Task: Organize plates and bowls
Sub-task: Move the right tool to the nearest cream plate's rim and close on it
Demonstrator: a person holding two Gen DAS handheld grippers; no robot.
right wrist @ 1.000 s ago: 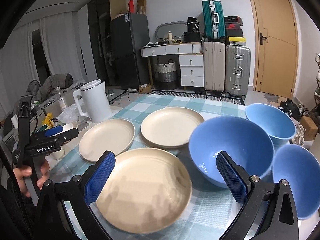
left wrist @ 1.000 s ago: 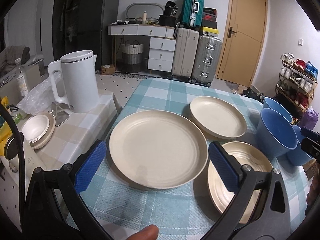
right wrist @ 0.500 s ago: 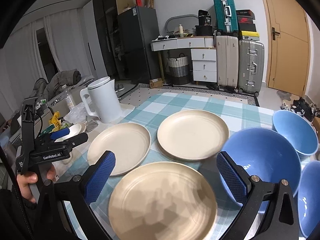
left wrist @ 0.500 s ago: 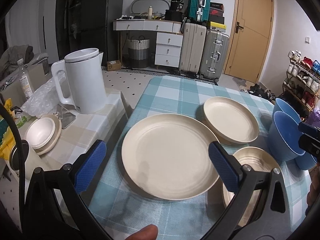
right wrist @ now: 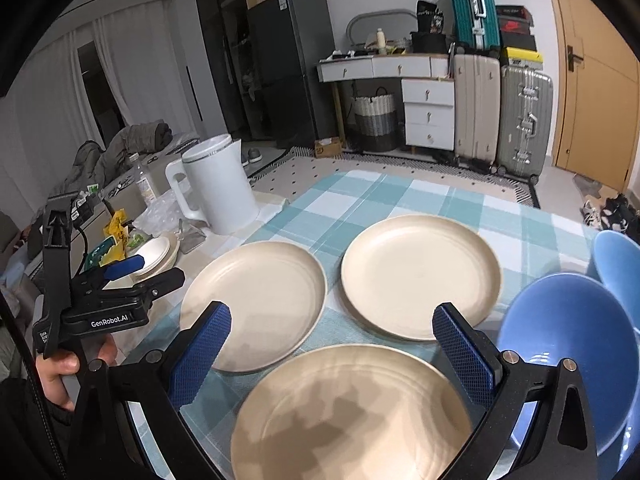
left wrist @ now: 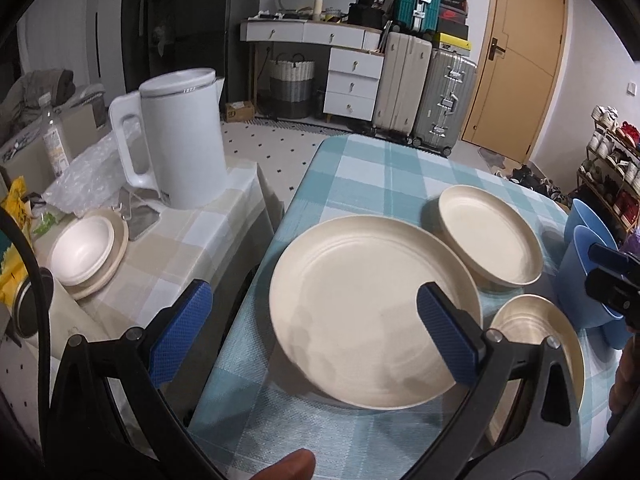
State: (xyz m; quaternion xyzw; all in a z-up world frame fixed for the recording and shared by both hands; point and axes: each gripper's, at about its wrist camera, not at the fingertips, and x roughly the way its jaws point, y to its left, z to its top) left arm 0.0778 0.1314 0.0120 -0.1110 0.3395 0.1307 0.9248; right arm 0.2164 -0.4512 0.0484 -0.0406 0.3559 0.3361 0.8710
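left wrist view is showing the left gripper (left wrist: 310,330) hanging with its blue pads spread wide and gripping nothing, while the nearest cream plate (left wrist: 374,312) is lying flat on the checked tablecloth (left wrist: 384,168) right at the table's left edge. a second cream plate (left wrist: 490,236) is sitting just behind and to the right of it, a third, shinier plate (left wrist: 536,344) is resting near the right pad, and blue bowls (left wrist: 586,276) are crowding the far right, partly hidden by the other tool. a white kettle (left wrist: 180,144) and a small white bowl on a saucer (left wrist: 86,252) are standing on the side table, well apart from the work. right wrist view is showing the right gripper (right wrist: 332,354) likewise wide open and empty, hovering above the shiny plate (right wrist: 356,412), with the two matte plates (right wrist: 256,296) lying beyond it and the large blue bowl (right wrist: 568,356) just beside the right pad; a second blue bowl (right wrist: 618,260) is sitting behind it. a hand (right wrist: 60,368) is holding the left tool at the far left. nothing looks stacked yet, so the sorting is, by my reading, only beginning. the main risk is coming from how flat the plates are lying: a pad may be skidding over a rim instead of getting under it, pushing the near plate off the table's edge. the right pad is also sitting close enough to the big bowl to knock it into its neighbours.
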